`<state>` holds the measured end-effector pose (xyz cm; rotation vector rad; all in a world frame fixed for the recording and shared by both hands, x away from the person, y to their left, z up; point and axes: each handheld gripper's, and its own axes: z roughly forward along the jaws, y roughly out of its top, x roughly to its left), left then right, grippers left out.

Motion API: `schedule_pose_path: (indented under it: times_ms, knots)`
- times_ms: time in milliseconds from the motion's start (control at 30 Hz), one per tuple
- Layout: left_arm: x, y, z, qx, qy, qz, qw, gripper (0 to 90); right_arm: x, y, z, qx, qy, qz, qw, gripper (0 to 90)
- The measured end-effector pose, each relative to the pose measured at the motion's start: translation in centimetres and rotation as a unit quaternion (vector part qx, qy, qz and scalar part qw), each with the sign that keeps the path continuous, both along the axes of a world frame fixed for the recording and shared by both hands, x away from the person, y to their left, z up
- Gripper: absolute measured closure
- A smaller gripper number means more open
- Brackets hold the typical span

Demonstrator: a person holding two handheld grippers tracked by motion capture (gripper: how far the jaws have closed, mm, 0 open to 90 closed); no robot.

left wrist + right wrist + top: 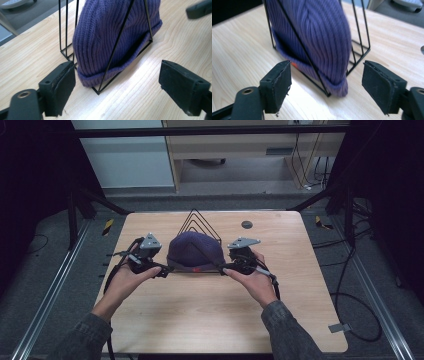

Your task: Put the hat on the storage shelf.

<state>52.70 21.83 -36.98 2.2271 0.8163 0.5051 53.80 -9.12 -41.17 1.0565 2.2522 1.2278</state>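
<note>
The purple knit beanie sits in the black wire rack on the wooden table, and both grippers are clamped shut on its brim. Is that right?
Not quite. The purple knit beanie does sit in the black wire rack on the wooden table, but neither gripper grips it. The left gripper view shows the left gripper open, its pads clear of the brim; the right gripper view shows the same of the right gripper.

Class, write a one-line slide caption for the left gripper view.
Open left gripper facing a purple knit beanie slotted in a black wire rack on the wooden table.
</note>
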Motion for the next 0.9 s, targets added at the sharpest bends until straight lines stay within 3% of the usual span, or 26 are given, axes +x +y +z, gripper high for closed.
schedule_pose_path:
  times_ms: [533, 900]
  knots:
    - [-1.9, -1.0, 0.1, 0.003, 0.011, -0.013, 0.9998, 9.3, -0.6, 0.1, 1.6, 0.008, 0.002, 0.016, 0.9998, 13.9]
    - [-4.2, -1.8, 0.1, 0.000, 0.011, -0.029, 0.9995, 7.9, -2.6, -0.5, 2.8, -0.006, -0.007, 0.038, 0.9992, 9.2]
